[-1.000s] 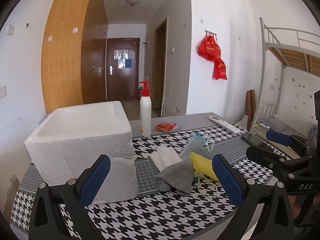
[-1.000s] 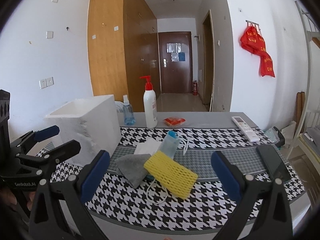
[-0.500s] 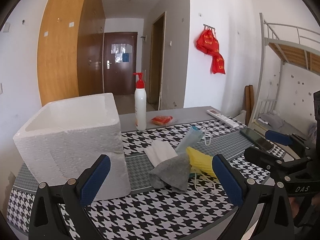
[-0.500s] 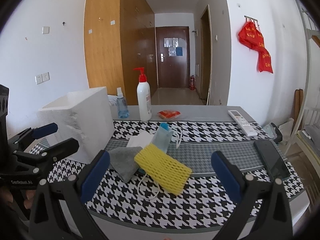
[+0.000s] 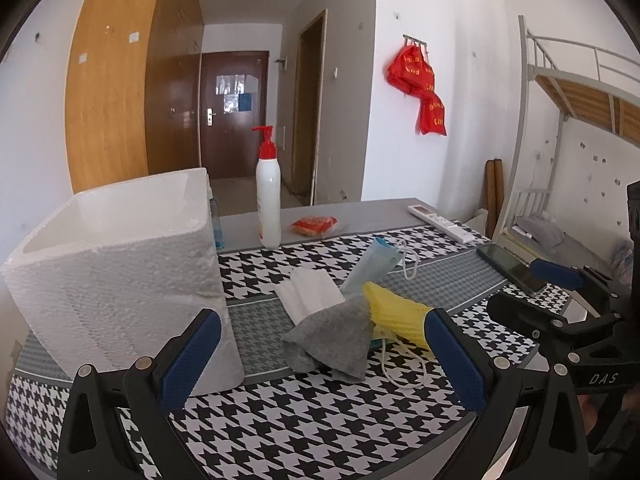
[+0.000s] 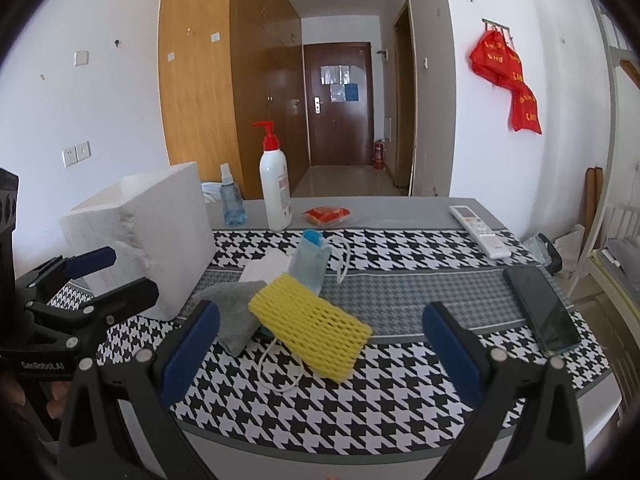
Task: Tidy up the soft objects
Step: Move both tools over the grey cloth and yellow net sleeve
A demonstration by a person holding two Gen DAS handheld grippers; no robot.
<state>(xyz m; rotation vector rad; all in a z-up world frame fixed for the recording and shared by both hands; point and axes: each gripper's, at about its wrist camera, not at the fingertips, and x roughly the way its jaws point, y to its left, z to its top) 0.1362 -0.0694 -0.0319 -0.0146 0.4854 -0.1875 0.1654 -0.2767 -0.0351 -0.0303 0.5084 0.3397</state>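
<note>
Your left gripper (image 5: 320,356) hung with its jaws spread wide and nothing between them, near the front edge of the houndstooth table (image 5: 304,416). Take the white foam box (image 5: 120,264) as the landmark: it stood at the table's left end, its open top upward. Just right of the box lay the pile of soft things: a folded white cloth (image 5: 308,290), a grey cloth (image 5: 332,340) overlapping it, a blue face mask (image 5: 374,266) propped behind, and a yellow foam net (image 6: 310,330) resting partly on the grey cloth and mask. Behind the box's right side stood a pump bottle (image 5: 268,196). Farther right of the pile, your right gripper (image 6: 320,354) was likewise released, holding nothing. A phone (image 6: 540,312) lay well right of the box.
</note>
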